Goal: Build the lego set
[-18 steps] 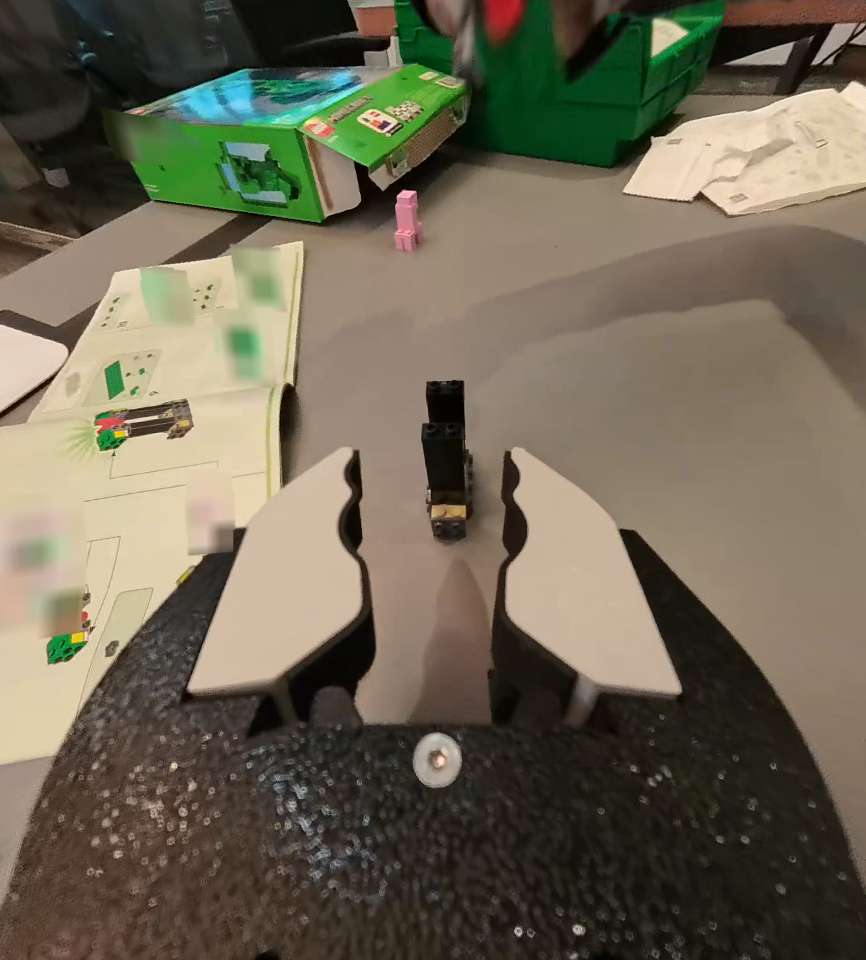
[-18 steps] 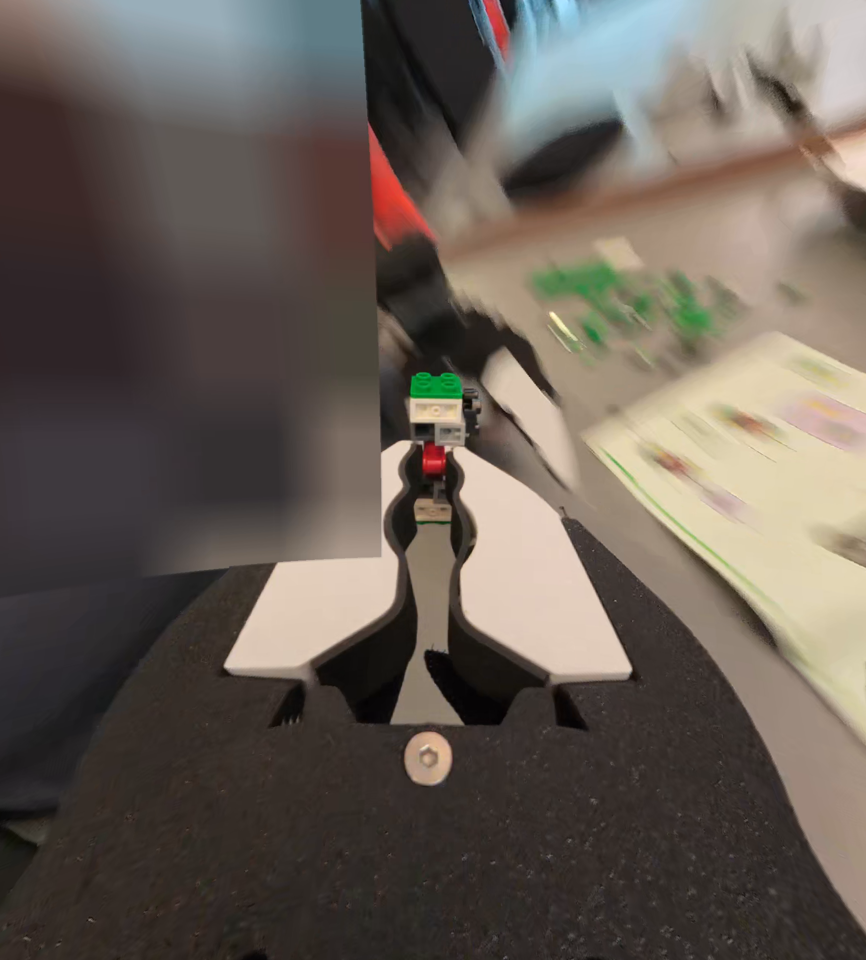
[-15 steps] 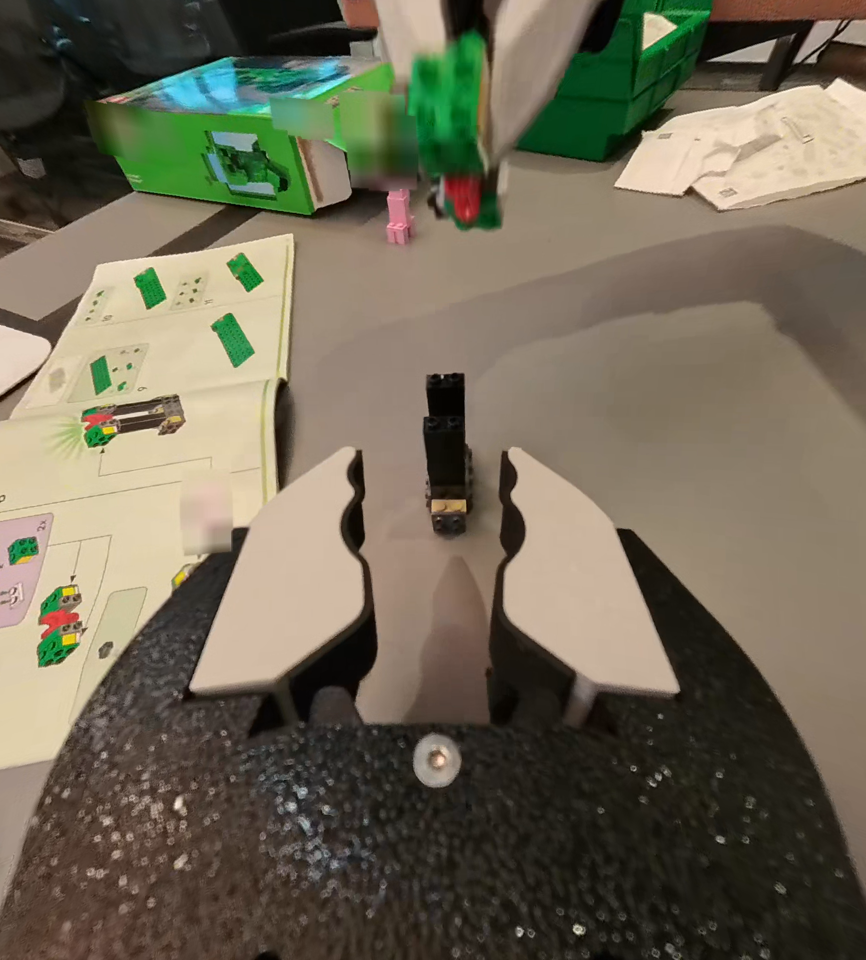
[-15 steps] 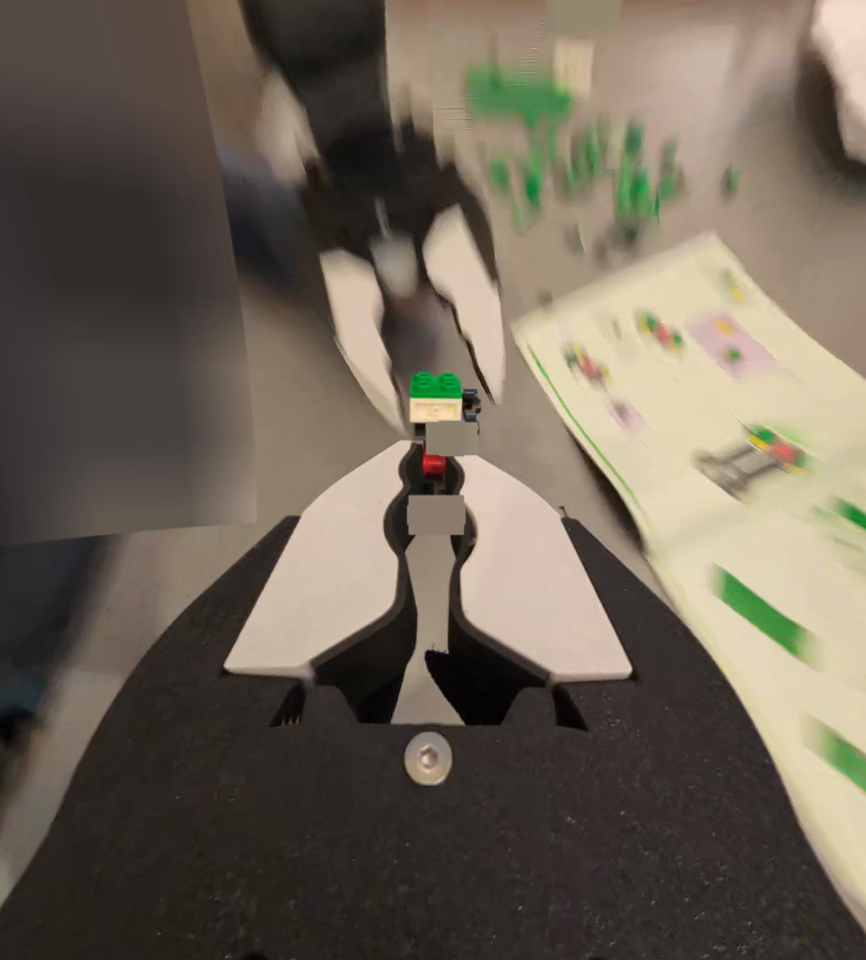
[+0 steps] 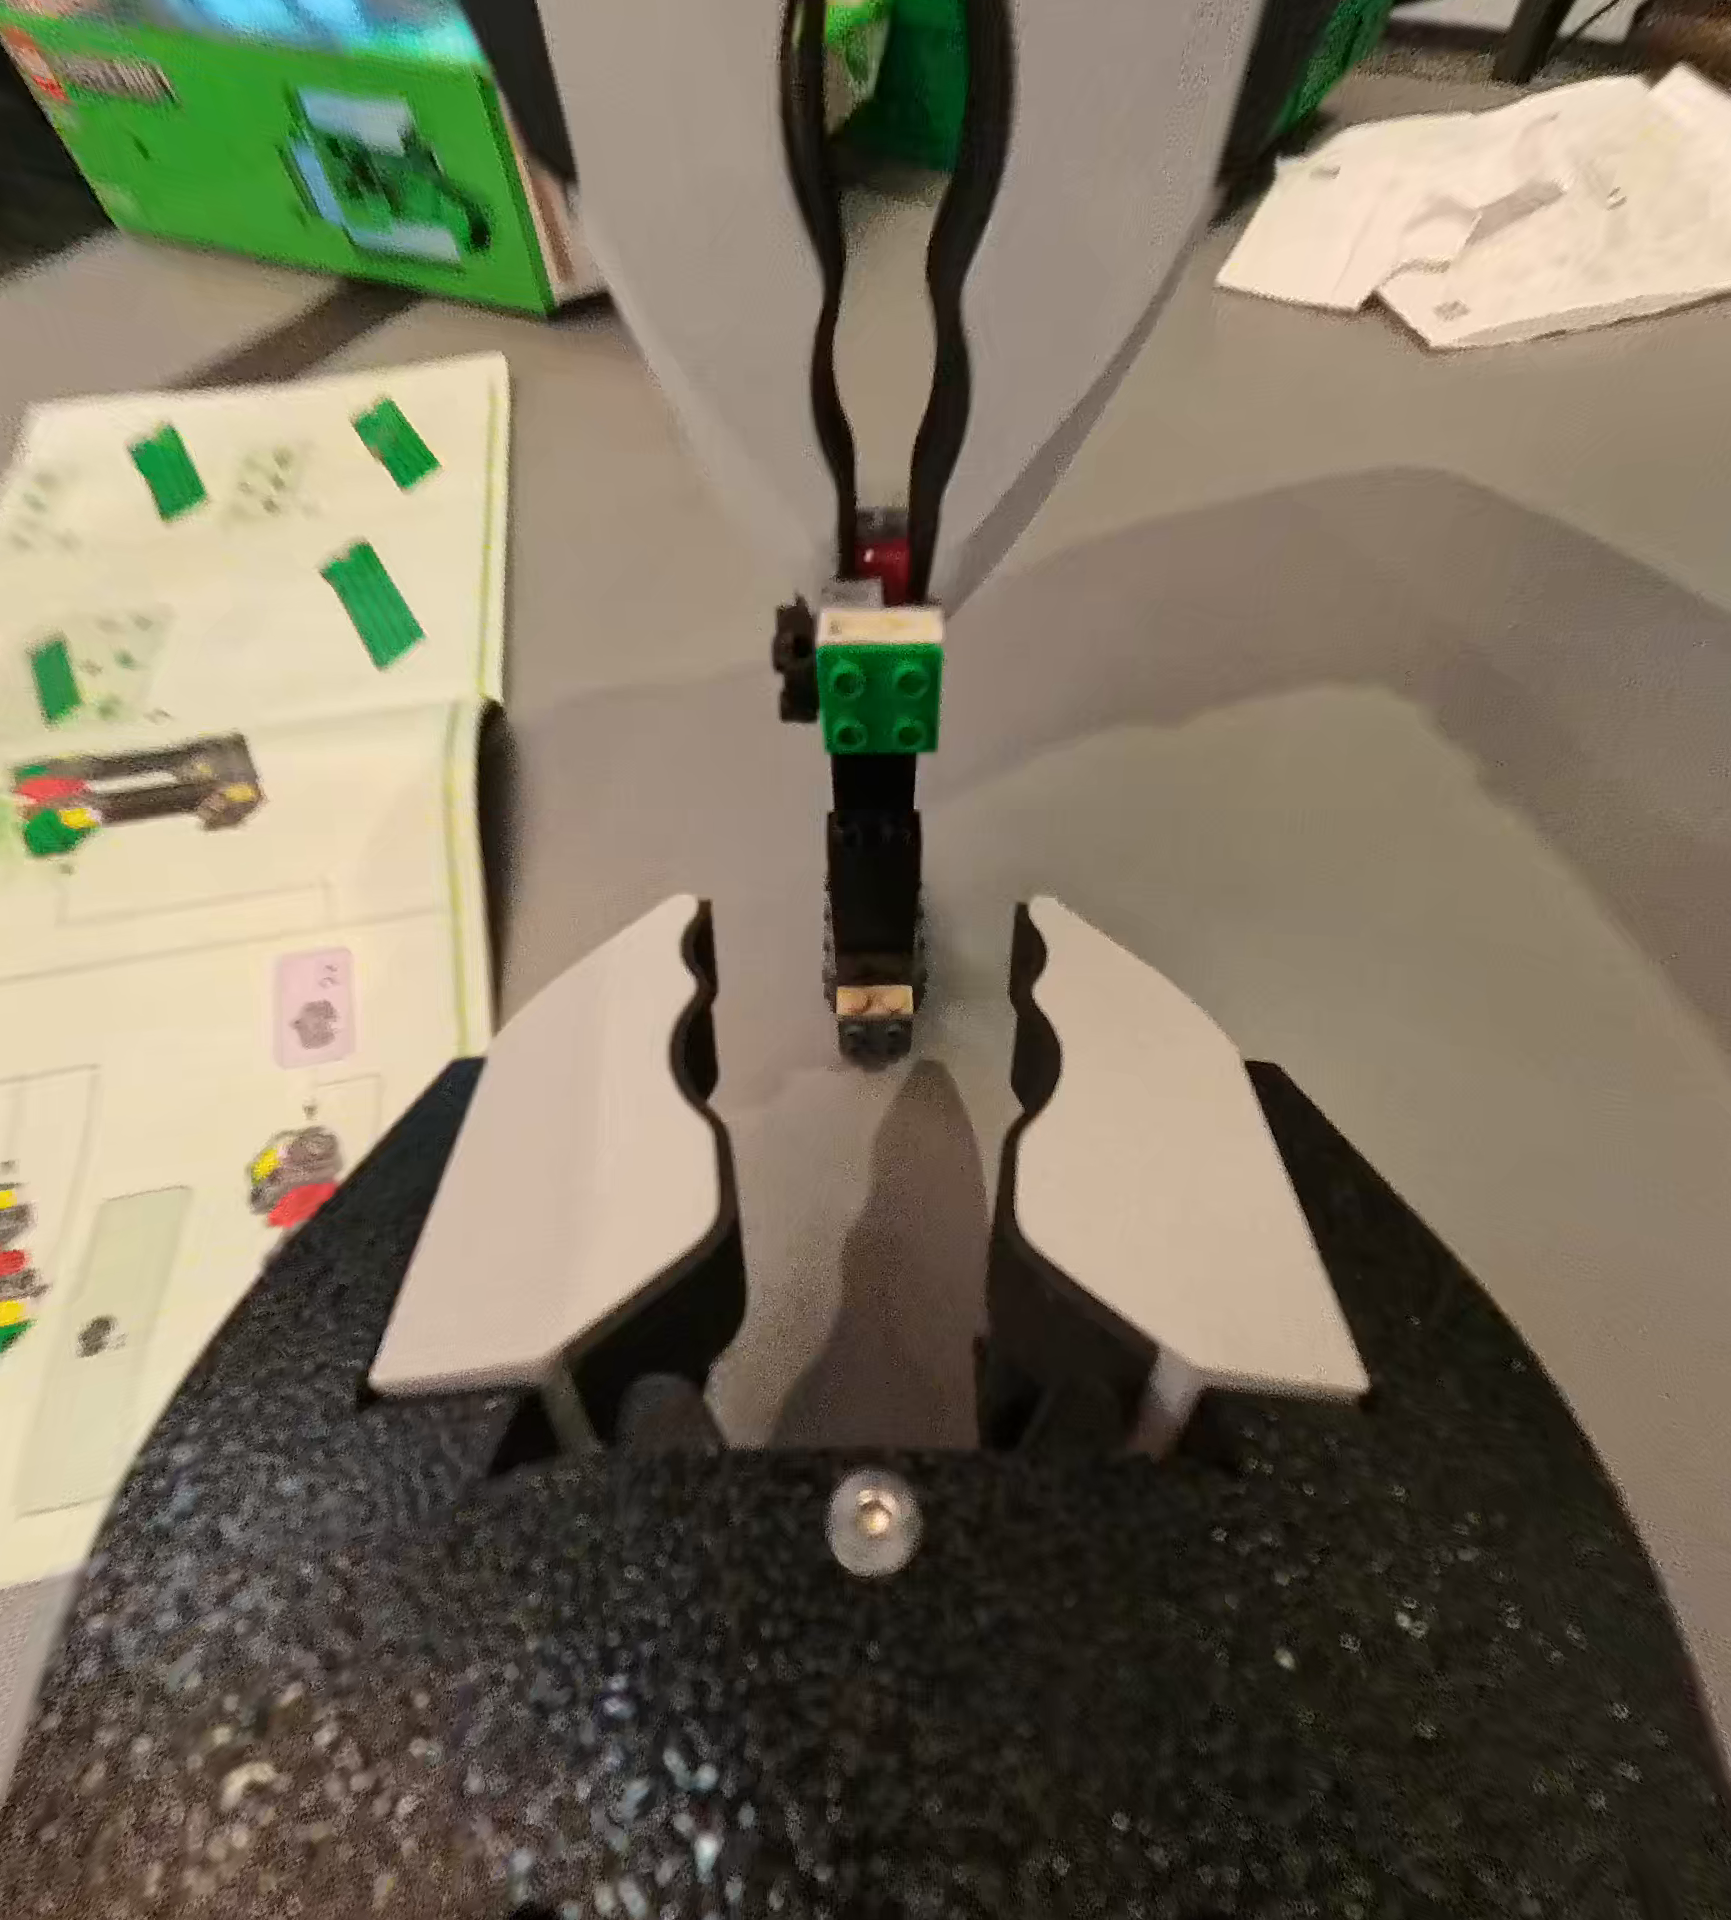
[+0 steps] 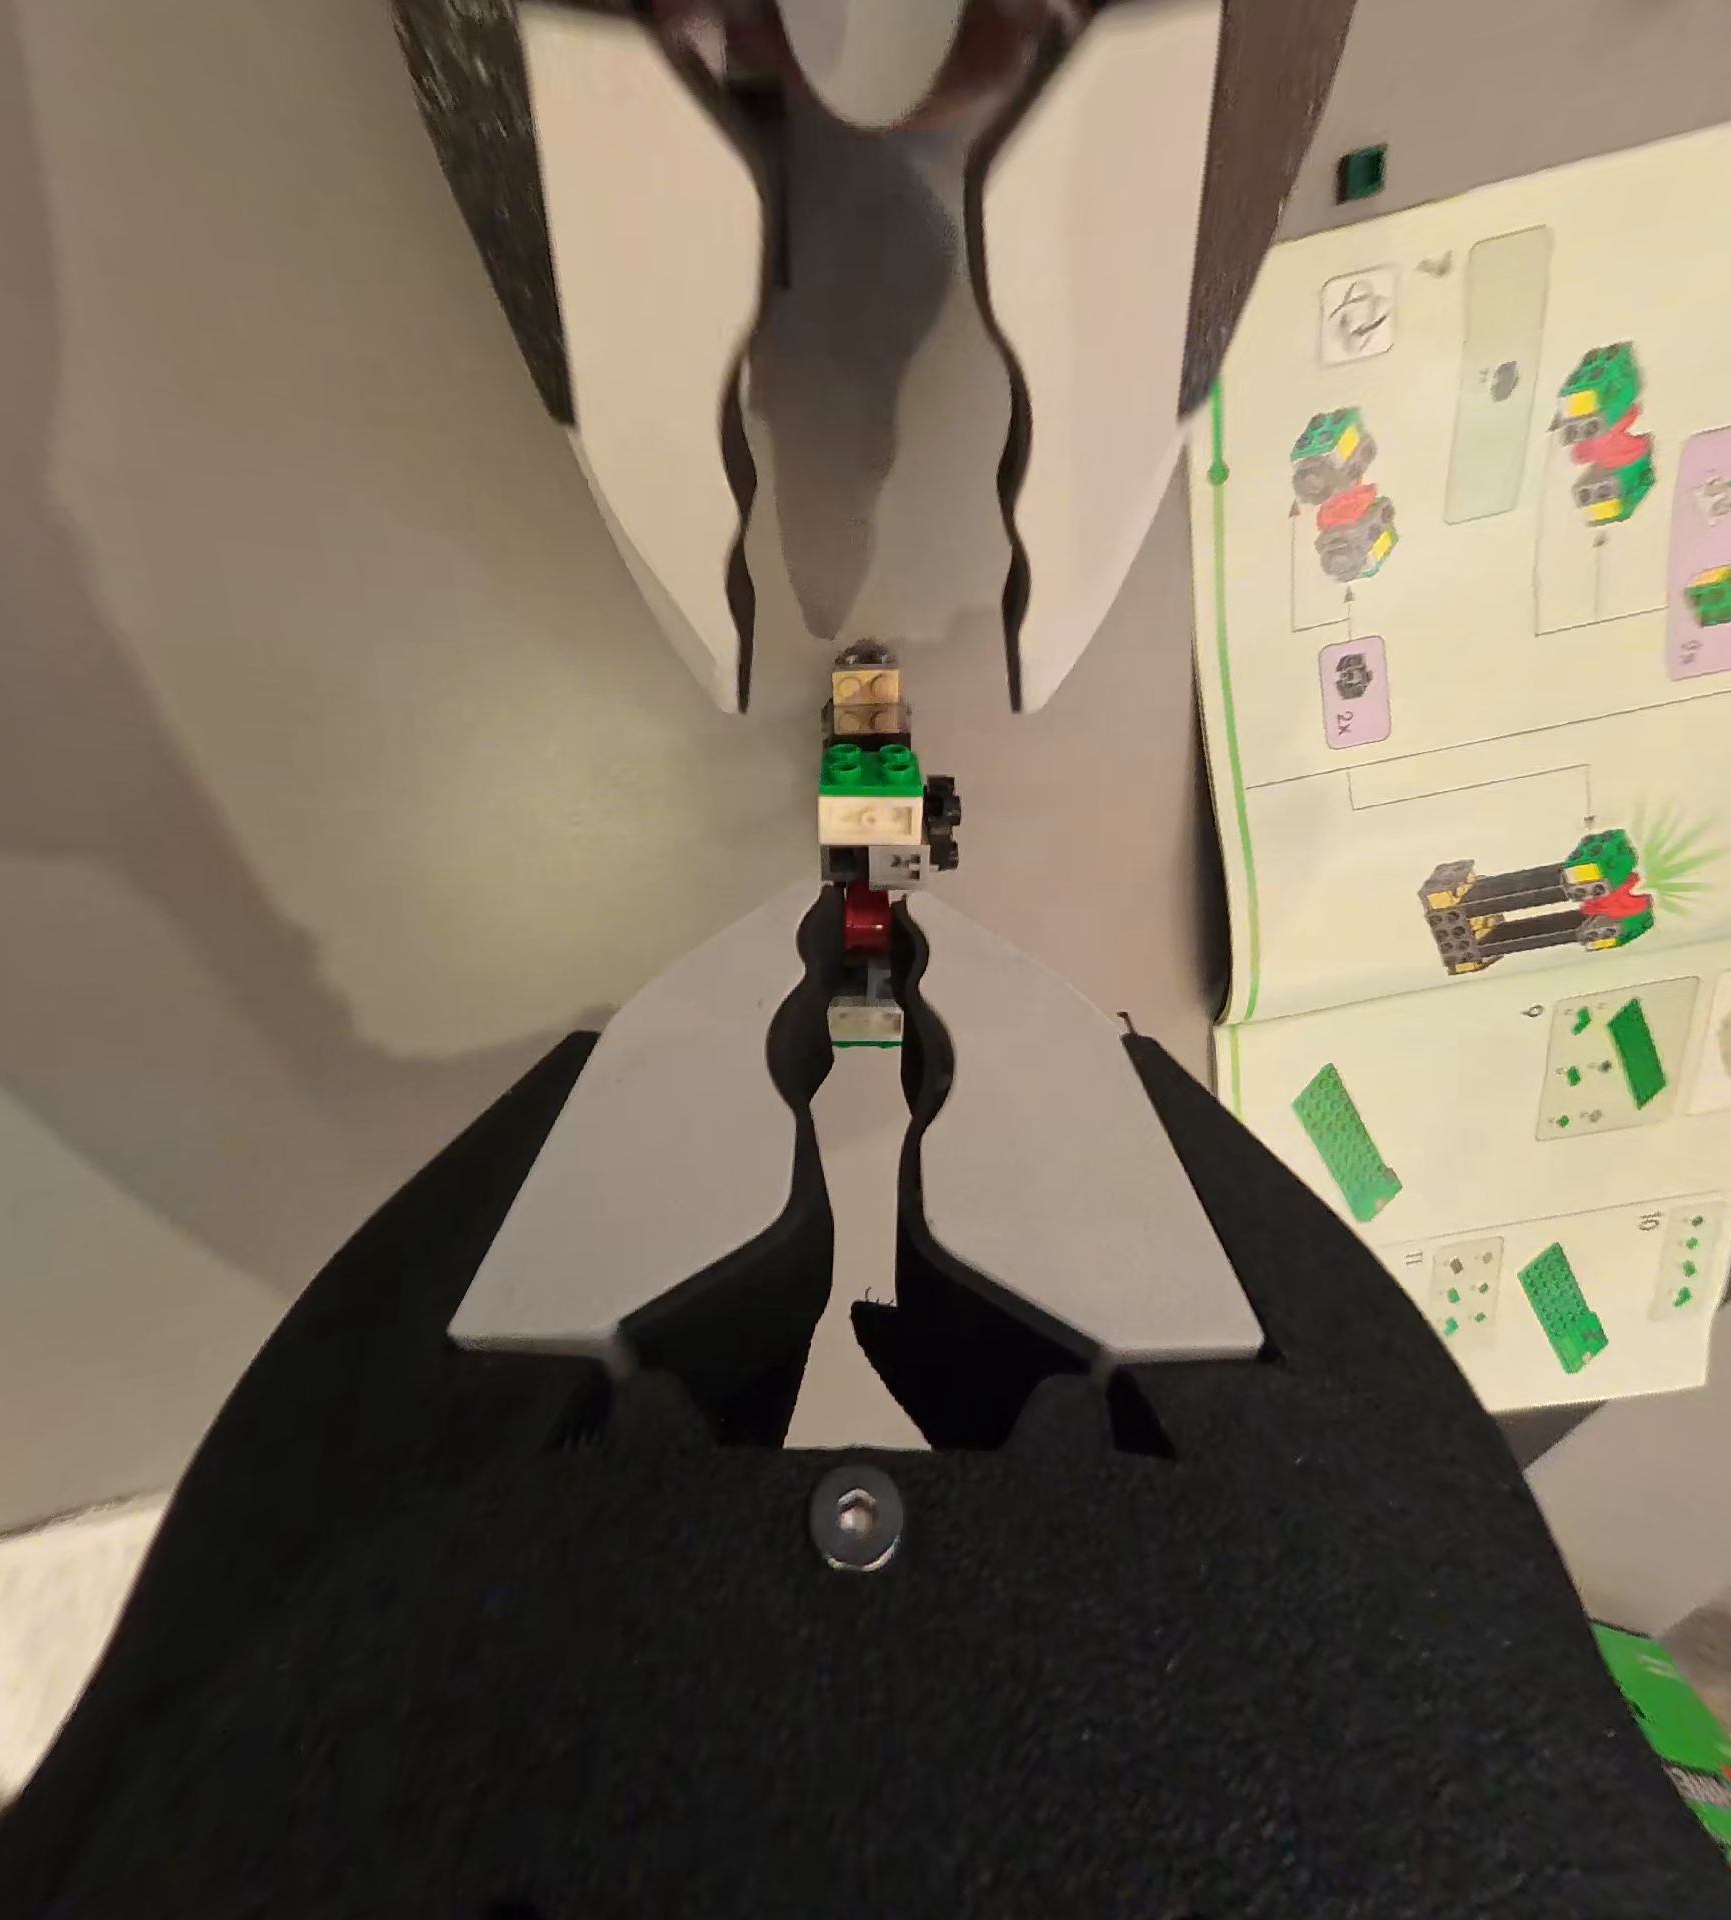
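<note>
A black brick assembly (image 5: 871, 894) with a tan plate at its near end lies on the grey table (image 5: 1360, 935). My left gripper (image 5: 859, 914) is open, with its fingertips on either side of the assembly's near end. My right gripper (image 6: 863, 914) is shut on a small green, white and red assembly (image 6: 869, 800). It holds this at the far end of the black assembly (image 6: 869, 696), and I cannot tell whether they touch. The right gripper (image 5: 882, 561) faces the left gripper and shows with the green assembly (image 5: 880, 691) in the left wrist view.
An open instruction booklet (image 5: 217, 727) lies left of the black assembly and also shows in the right wrist view (image 6: 1515, 831). A green set box (image 5: 300, 156) is at the back left. White papers (image 5: 1515, 208) lie at the back right. A small green piece (image 6: 1360, 171) lies by the booklet. The grippers' ends are close to 5 centimetres from one another.
My right gripper has swung down with the green assembly to the far end of the black assembly, opposite my left gripper. The left gripper has stayed open in place.
</note>
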`<action>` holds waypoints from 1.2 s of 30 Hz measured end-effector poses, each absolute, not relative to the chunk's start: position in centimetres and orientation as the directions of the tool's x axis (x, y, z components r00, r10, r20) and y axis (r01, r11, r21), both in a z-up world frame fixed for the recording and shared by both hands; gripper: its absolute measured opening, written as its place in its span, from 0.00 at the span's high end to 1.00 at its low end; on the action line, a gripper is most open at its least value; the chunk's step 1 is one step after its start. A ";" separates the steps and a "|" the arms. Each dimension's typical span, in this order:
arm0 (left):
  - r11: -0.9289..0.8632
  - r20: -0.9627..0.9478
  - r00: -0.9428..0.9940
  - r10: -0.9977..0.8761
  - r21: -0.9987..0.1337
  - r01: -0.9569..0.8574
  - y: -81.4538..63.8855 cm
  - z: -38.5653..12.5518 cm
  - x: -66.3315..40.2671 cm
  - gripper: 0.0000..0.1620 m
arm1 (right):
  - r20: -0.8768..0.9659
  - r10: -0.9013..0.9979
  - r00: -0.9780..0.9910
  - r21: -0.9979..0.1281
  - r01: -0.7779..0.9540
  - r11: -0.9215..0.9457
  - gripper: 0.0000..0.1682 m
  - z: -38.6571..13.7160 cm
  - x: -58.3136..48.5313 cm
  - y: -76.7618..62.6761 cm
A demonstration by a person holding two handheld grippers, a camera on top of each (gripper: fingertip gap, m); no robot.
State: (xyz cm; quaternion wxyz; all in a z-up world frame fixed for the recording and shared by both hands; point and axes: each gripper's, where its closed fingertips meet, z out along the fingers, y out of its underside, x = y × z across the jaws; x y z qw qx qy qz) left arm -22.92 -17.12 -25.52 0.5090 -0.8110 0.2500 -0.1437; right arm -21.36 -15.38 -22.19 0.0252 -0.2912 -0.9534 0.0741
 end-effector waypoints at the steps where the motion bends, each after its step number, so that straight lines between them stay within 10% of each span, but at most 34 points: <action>1: -0.385 0.001 0.831 -0.556 -0.887 -0.256 -16.9 -26.1 -22.8 0.66 | -0.009 0.560 -0.829 -0.142 0.555 0.819 0.95 -22.2 -21.3 -15.4; 18: -0.443 0.054 0.760 -0.648 -0.838 -0.318 -16.7 -26.5 -21.2 0.89 | -0.112 0.696 -0.710 -0.211 0.701 0.681 0.95 -20.8 -20.3 -15.5; 28: -0.389 0.129 0.467 -0.875 -0.761 -0.519 -17.5 -18.8 -22.3 0.89 | -0.009 0.868 -0.496 -0.606 0.693 0.390 0.95 -18.2 -19.7 -13.3; 36: -0.443 0.137 0.488 -0.862 -0.672 -0.594 -16.1 -18.2 -22.3 0.89 | 0.039 0.893 -0.448 -0.138 0.883 0.449 0.95 -26.8 -12.3 -9.0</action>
